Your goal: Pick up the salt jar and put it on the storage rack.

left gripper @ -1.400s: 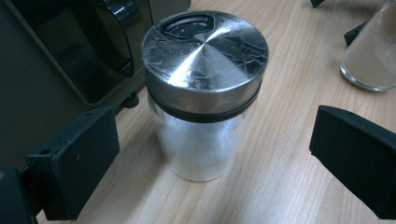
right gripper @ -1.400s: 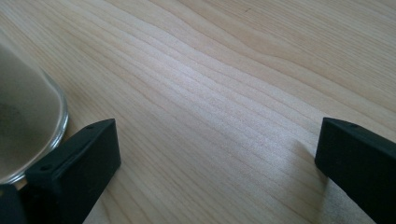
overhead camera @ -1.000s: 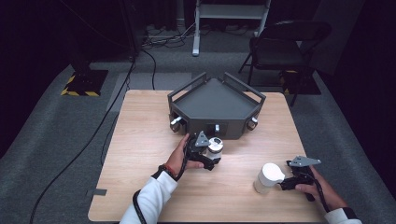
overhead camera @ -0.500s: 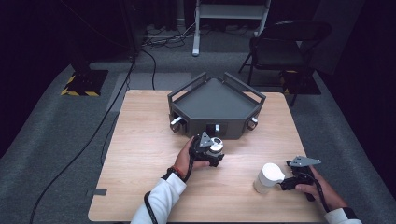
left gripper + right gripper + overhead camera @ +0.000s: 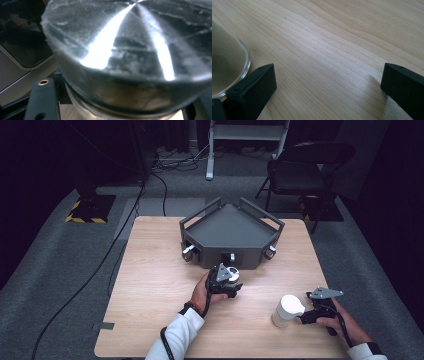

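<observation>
A small jar with a shiny metal lid stands on the wooden table just in front of the dark grey tray. My left gripper has just been closing its jaws and is now shut on this jar. In the left gripper view the lid looms close and blurred, with one black jaw beside it at lower left. A whitish jar stands near the front right. My right gripper rests beside it, open. In the right gripper view bare wood lies between the jaws and the glass jar touches the left jaw's outer side.
The dark grey five-sided tray with raised rails and knobs on its front sits at the table's far middle. A folding chair and a stand are on the floor behind. Cables run along the floor at left.
The left gripper has sunk and shifted slightly right onto the lidded jar, and its jaws went from wide apart to clamped on it. The right gripper and the whitish jar kept still.
</observation>
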A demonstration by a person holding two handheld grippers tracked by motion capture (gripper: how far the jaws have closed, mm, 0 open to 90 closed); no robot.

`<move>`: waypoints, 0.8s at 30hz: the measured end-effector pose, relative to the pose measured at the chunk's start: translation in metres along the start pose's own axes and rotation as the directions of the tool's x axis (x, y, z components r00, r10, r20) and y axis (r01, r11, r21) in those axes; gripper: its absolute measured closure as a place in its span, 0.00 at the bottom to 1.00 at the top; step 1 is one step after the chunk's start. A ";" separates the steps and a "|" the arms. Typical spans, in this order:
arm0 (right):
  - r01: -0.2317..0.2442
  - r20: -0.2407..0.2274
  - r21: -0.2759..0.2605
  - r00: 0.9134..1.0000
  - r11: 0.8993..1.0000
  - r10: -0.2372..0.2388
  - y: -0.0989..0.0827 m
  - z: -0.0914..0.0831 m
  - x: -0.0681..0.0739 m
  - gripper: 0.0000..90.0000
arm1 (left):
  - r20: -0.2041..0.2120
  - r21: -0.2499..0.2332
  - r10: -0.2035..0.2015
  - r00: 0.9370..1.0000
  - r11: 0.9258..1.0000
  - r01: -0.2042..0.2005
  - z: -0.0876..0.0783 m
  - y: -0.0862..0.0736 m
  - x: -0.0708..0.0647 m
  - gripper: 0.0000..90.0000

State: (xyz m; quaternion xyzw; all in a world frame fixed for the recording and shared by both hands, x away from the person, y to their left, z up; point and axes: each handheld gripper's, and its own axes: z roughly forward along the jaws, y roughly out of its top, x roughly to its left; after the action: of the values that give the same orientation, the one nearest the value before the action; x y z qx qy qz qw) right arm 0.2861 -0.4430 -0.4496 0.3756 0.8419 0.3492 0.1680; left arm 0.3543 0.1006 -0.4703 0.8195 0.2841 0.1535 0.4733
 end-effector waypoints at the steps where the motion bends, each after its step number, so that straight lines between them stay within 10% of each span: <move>1: 0.000 0.000 0.000 1.000 1.000 0.000 0.000 0.000 0.000 0.00 | -0.002 0.003 0.002 1.000 1.000 -0.002 0.000 0.001 0.000 0.33; 24: 0.005 -0.005 -0.001 1.000 1.000 -0.005 0.000 0.000 0.000 0.00 | -0.028 0.001 -0.010 1.000 1.000 0.010 -0.025 0.024 -0.004 0.33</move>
State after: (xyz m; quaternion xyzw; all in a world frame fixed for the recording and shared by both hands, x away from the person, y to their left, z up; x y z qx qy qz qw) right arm 0.2864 -0.4433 -0.4496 0.3726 0.8431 0.3499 0.1669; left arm 0.3464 0.1059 -0.4371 0.8161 0.2946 0.1625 0.4698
